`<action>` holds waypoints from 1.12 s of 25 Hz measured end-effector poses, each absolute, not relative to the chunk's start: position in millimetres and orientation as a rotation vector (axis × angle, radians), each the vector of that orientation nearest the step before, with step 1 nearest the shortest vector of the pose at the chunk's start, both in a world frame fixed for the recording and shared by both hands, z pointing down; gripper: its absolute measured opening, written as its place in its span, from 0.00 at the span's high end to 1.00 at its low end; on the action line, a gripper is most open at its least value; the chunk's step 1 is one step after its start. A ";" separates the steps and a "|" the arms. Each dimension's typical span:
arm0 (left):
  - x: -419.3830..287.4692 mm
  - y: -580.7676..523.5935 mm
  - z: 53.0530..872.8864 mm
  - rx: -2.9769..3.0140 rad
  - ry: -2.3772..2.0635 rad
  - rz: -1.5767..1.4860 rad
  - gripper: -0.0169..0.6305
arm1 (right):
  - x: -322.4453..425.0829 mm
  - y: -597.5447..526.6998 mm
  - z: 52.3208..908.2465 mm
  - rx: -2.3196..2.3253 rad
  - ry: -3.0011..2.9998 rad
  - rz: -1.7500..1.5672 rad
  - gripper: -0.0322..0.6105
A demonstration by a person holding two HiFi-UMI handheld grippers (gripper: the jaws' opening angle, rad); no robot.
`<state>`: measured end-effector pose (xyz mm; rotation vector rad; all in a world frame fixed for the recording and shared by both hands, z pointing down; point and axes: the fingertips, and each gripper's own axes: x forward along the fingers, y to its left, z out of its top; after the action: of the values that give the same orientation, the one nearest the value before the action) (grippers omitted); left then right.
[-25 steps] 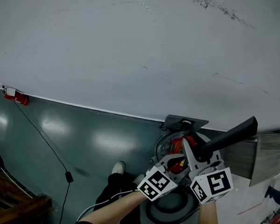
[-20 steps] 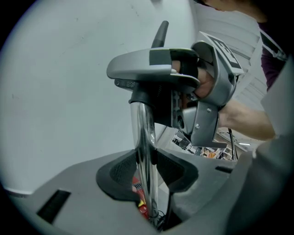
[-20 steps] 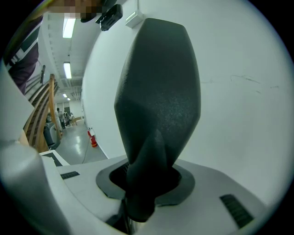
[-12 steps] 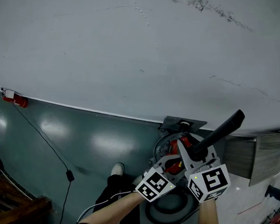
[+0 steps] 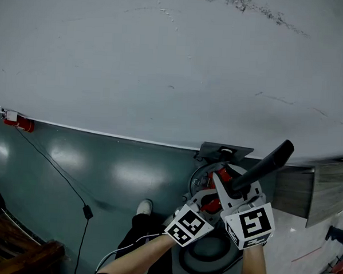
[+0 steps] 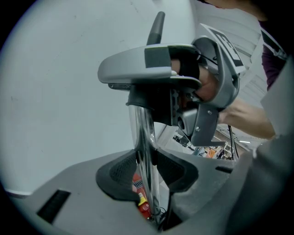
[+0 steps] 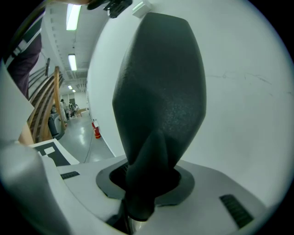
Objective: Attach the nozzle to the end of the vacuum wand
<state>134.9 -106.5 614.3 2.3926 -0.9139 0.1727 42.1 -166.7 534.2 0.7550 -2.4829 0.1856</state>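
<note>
In the head view my two grippers meet low and right of centre, over a grey vacuum canister [image 5: 206,253]. My left gripper [image 5: 210,194] is shut on the chrome vacuum wand [image 6: 143,137], which stands upright between its jaws [image 6: 147,158]. A black tapered nozzle [image 5: 262,165] slants up to the right, and my right gripper [image 5: 235,191] is shut on its lower end. In the right gripper view the nozzle [image 7: 158,92] fills the middle, gripped [image 7: 147,183] at its neck, with a bit of chrome wand [image 7: 134,226] just below it. Whether the nozzle sits fully on the wand is hidden.
A white wall [image 5: 164,59] fills the upper half of the head view, above a dark green floor [image 5: 101,170]. A red fire extinguisher [image 5: 19,118] lies at the wall's foot, far left. A black cable [image 5: 66,185] crosses the floor. A wooden bench [image 5: 16,248] sits bottom left, a shoe [image 5: 146,205] beside my arms.
The nozzle's tip has swung left and stands steeper than before. My right gripper rolled with it and shifted slightly left. The left gripper stayed where it was.
</note>
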 end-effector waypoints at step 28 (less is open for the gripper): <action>129.8 -110.5 619.5 2.361 -0.917 0.165 0.75 | 32.4 -162.6 558.3 0.583 -2.433 0.286 0.77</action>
<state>129.8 -110.5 619.5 2.3610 -0.9169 0.1651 32.4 -162.6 558.3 0.5833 -2.4330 0.2864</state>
